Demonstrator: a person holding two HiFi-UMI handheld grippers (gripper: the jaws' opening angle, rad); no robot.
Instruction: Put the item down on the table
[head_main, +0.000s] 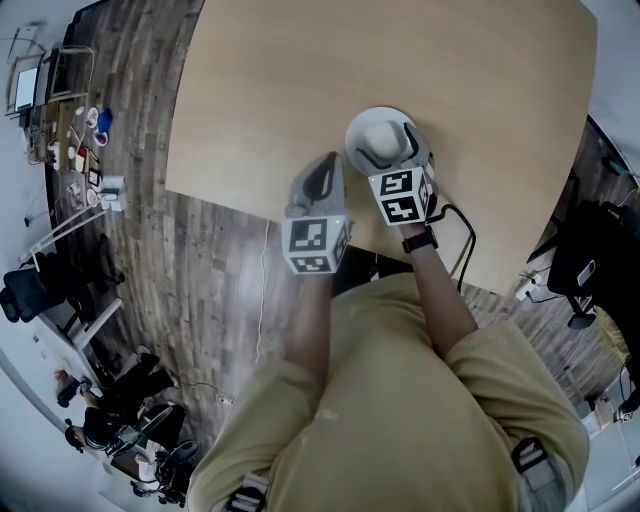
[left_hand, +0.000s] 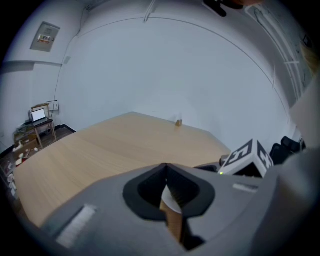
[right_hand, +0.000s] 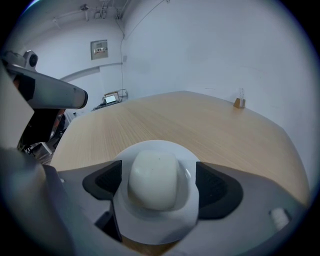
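Note:
A white plate (head_main: 385, 140) carrying a white domed lump (right_hand: 152, 180) sits between the jaws of my right gripper (head_main: 388, 158), over the near part of the light wooden table (head_main: 400, 60). In the right gripper view the dark pads (right_hand: 107, 181) press on the plate's rim (right_hand: 155, 225) from both sides. I cannot tell whether the plate rests on the table. My left gripper (head_main: 324, 162) is just left of the plate, at the table's near edge. In the left gripper view the left gripper (left_hand: 166, 172) is shut, with nothing held.
A small brown object (right_hand: 240, 102) stands at the table's far edge, also in the left gripper view (left_hand: 178, 122). The person stands against the near edge (head_main: 250, 210). A black cable (head_main: 465, 245) hangs by the right arm. Chairs and clutter (head_main: 60, 120) fill the floor at left.

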